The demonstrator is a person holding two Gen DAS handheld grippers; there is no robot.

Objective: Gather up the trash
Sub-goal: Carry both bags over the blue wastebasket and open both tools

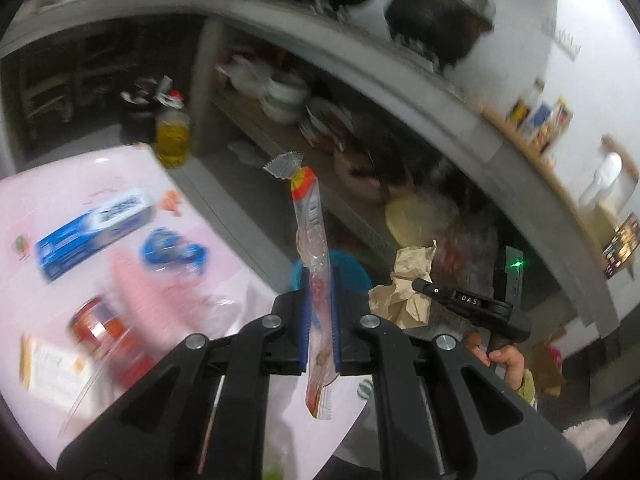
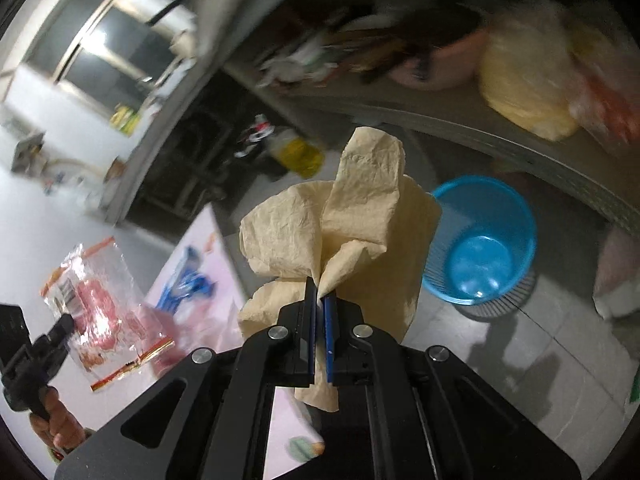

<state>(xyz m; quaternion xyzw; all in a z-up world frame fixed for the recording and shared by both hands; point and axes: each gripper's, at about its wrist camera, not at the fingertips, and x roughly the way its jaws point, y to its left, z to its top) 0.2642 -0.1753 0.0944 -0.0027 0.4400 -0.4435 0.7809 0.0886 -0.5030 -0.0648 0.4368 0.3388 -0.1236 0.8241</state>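
Note:
My left gripper [image 1: 320, 280] is shut on a clear plastic wrapper with red print [image 1: 312, 232], held upright above the edge of the pink table [image 1: 80, 184]. The wrapper also shows in the right wrist view [image 2: 100, 304]. My right gripper [image 2: 320, 292] is shut on a crumpled tan paper [image 2: 344, 224], which also shows in the left wrist view [image 1: 404, 284]. A blue plastic waste basket [image 2: 484, 244] stands open on the floor, to the right of the paper; part of it shows behind the left gripper [image 1: 348, 272].
On the pink table lie a blue box [image 1: 96, 228], a blue wrapper [image 1: 172, 252], a red-lidded jar [image 1: 100, 324] and a white card [image 1: 52, 368]. A bottle of yellow oil [image 1: 172, 140] stands on the floor. Cluttered grey shelves [image 1: 360, 148] run behind.

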